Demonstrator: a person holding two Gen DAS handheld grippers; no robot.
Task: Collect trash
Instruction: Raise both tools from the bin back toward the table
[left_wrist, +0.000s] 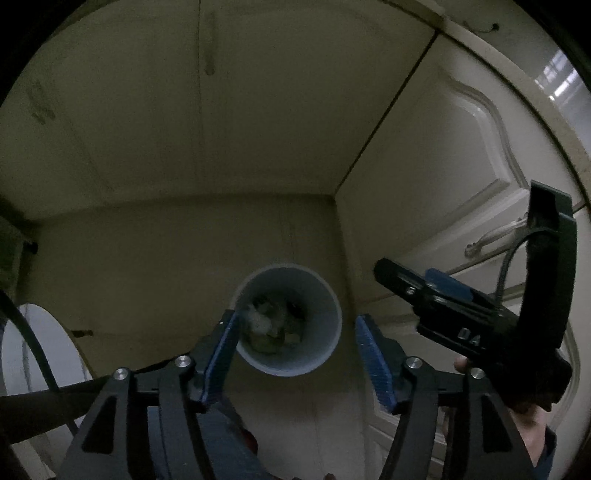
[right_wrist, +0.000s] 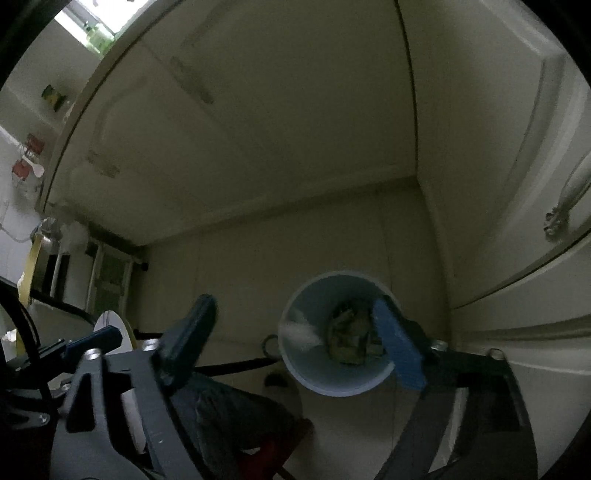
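Trash bin (left_wrist: 325, 328) — cabinet door (left_wrist: 461, 177) close beside, floor (left_wrist: 166, 266) bare around.

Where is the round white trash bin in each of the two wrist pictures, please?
Left wrist view: the white trash bin is low in the centre, seen between the open left gripper's fingers.
Right wrist view: the bin is low, right of centre, partly behind the right blue finger.
Shared landmark: the cabinet door handle at the right edge.

Both wrist views look steeply down, sharing the bin (left_wrist: 288, 325).
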